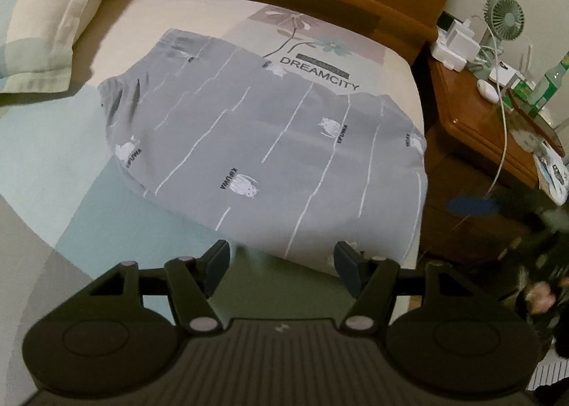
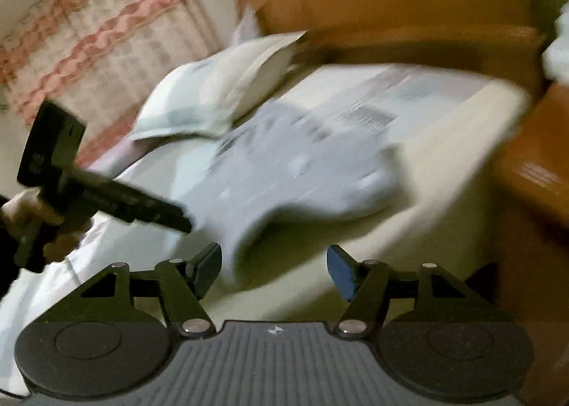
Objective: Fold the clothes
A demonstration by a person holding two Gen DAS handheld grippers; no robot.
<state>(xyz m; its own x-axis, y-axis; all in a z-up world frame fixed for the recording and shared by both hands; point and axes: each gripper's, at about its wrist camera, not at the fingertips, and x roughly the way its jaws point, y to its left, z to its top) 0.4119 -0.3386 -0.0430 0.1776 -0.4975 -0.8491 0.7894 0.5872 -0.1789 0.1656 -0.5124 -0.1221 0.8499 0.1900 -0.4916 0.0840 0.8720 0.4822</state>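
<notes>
Grey patterned garment [image 1: 270, 142] lies flat on the bed sheet [image 1: 53, 164], near the bed's edge by the wooden nightstand [image 1: 473, 128], pillow [image 1: 53, 25] beyond it. Left gripper [image 1: 282, 263] hovers just short of its near hem, fingers wide, empty. Right gripper [image 2: 274, 265] also wide apart & empty; right view blurred.

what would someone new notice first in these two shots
The grey garment, printed with white lines and small animals, lies spread in the middle of the bed, near its right edge. Both grippers, left and right, are open and empty just short of it. A green fan stands on the cluttered nightstand beside the bed.
</notes>
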